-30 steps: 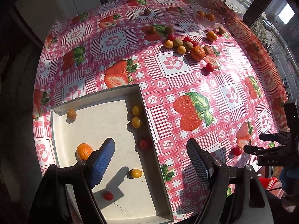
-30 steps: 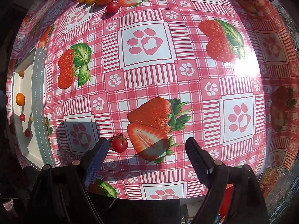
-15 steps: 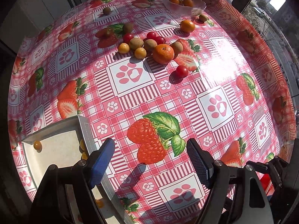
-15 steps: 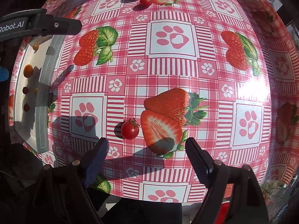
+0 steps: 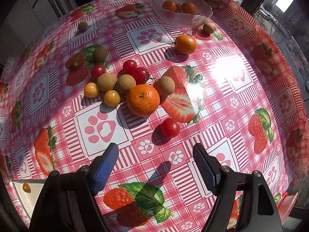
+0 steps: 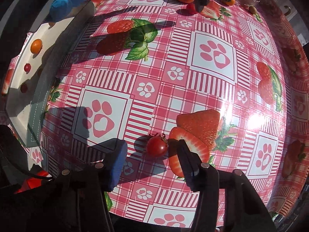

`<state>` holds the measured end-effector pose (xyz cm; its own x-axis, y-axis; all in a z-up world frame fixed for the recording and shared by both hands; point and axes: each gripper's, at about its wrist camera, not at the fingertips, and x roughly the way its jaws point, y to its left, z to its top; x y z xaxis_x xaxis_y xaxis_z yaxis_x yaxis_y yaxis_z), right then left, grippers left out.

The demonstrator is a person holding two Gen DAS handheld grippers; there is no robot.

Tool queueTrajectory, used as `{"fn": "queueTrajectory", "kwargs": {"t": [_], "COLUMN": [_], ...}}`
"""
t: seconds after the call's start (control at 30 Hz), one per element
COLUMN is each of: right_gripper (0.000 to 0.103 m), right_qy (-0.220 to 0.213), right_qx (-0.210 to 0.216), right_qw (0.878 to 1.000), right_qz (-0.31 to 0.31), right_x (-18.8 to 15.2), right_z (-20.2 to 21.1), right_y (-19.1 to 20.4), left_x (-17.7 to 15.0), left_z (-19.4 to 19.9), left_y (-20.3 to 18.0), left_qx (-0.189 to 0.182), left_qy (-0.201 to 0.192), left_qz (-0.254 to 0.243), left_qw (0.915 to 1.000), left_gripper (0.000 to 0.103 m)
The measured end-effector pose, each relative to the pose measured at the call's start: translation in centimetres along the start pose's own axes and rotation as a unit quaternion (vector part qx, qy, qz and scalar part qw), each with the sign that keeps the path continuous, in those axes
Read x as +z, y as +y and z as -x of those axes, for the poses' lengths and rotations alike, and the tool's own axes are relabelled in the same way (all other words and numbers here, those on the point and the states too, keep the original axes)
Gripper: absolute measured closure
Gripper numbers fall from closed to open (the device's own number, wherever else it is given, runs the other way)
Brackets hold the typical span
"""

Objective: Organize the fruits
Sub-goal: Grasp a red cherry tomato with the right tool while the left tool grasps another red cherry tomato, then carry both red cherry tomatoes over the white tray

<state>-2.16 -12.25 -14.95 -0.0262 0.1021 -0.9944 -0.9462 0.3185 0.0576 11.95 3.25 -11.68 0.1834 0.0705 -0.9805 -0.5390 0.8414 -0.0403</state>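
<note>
Closing right gripper [image 6: 152,154] on stemmed cherry tomato [image 6: 157,146] beside printed strawberry [image 6: 195,133], not yet pinched: best centred, squeezed gently; left gripper [image 5: 155,154] apart, empty.

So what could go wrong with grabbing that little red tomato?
The right gripper is closing around the cherry tomato, which sits nearer one finger, so it may roll away or get squashed. The left gripper hangs open near the fruit pile; a bump could scatter the round fruits.
</note>
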Motion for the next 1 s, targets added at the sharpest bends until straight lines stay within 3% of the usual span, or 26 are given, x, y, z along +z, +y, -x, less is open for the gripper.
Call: {"fn": "queueTrajectory", "kwargs": {"t": [0.13,0.23,0.3,0.33,0.4,0.47,0.57,1.0], "right_gripper": [0.063,0.078,0.079,0.079,0.08,0.08,0.08,0.08], "right_qy": [-0.006,-0.009,-0.009,-0.008,-0.008,-0.01,-0.016,-0.016], "right_qx": [-0.01,-0.017,-0.015,-0.01,0.006,0.035,0.071,0.11], "right_qw": [1.0,0.999,0.999,0.999,1.0,0.999,0.997,0.98], "right_qz": [0.014,0.031,0.036,0.034,0.023,0.0,-0.04,-0.165], "right_x": [-0.7,-1.0,-1.1,-1.1,-1.1,-0.8,-0.9,-1.2], "right_z": [0.0,0.0,-0.1,-0.1,0.1,0.7,1.2,2.6], "right_y": [0.3,0.7,0.5,0.4,-0.3,-1.9,-3.6,-10.9], "left_x": [1.0,1.5,1.7,1.7,2.1,2.2,2.2,-1.7], "left_z": [-1.1,-1.8,-2.0,-2.2,-2.4,-2.5,-2.3,1.0], "left_y": [-0.9,-1.2,-1.3,-1.4,-1.7,-1.9,-1.8,0.4], "left_qx": [0.007,0.011,0.016,0.019,0.02,0.018,0.005,-0.013], "left_qy": [0.001,0.004,0.006,0.007,0.006,0.003,0.003,-0.002], "left_qz": [0.006,0.014,0.021,0.022,0.027,0.022,0.023,0.018], "left_qw": [1.0,0.9998,0.9996,0.9995,0.9994,0.9996,0.9997,0.9997], "left_gripper": [0.024,0.036,0.038,0.051,0.058,0.079,0.08,0.08]}}
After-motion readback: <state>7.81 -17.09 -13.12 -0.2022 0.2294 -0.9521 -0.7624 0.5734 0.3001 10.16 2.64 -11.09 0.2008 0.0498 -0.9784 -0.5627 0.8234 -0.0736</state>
